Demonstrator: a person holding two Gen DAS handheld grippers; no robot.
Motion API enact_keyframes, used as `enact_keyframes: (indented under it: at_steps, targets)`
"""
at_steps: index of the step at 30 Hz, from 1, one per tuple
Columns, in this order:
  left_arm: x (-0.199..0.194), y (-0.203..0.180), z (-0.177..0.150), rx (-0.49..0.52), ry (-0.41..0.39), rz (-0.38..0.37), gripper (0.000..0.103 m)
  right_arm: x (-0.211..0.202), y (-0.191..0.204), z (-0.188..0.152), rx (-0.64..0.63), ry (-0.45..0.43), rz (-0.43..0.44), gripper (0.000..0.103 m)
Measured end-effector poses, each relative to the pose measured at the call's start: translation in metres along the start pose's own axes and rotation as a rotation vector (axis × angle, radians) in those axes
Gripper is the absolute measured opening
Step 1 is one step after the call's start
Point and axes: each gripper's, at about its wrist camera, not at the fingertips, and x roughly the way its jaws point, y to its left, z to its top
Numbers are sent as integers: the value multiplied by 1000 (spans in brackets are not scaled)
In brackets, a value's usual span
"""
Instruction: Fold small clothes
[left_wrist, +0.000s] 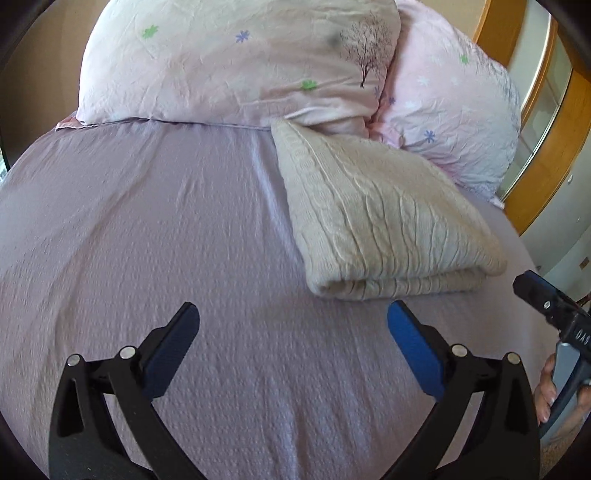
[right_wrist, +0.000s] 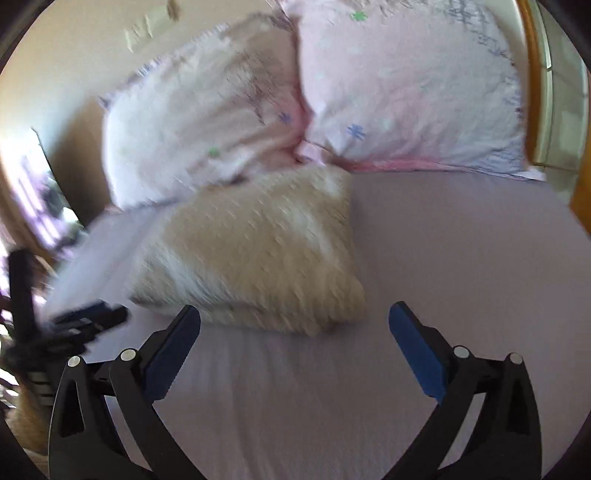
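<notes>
A cream cable-knit garment (left_wrist: 384, 218) lies folded into a thick rectangle on the lilac bed sheet (left_wrist: 155, 229), its far corner against the pillows. My left gripper (left_wrist: 293, 317) is open and empty, just in front of the garment's near folded edge. My right gripper (right_wrist: 295, 317) is open and empty too, close to the garment's near edge (right_wrist: 258, 258); this view is motion-blurred. The right gripper also shows at the right edge of the left wrist view (left_wrist: 554, 306), and the left gripper shows at the left edge of the right wrist view (right_wrist: 88, 317).
Two pale pink floral pillows (left_wrist: 236, 62) (left_wrist: 450, 110) lean at the head of the bed. A wooden frame (left_wrist: 546, 155) stands on the right. A cream wall (right_wrist: 74, 66) and a bright window area (right_wrist: 29, 192) lie to the left.
</notes>
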Motion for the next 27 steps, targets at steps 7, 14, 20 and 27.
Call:
enact_keyframes:
  at_steps: [7, 14, 20, 27]
  targets:
    - [17, -13, -7, 96, 36, 118, 101, 32, 6, -18, -20, 110, -62, 102]
    - [23, -19, -10, 157, 59, 161, 101, 29, 15, -32, -67, 171, -95, 102]
    - [22, -19, -11, 163, 59, 160, 101, 28, 16, -34, -62, 168, -97, 102]
    - [22, -18, -10, 174, 63, 148, 101, 28, 15, -33, -62, 168, -96, 102]
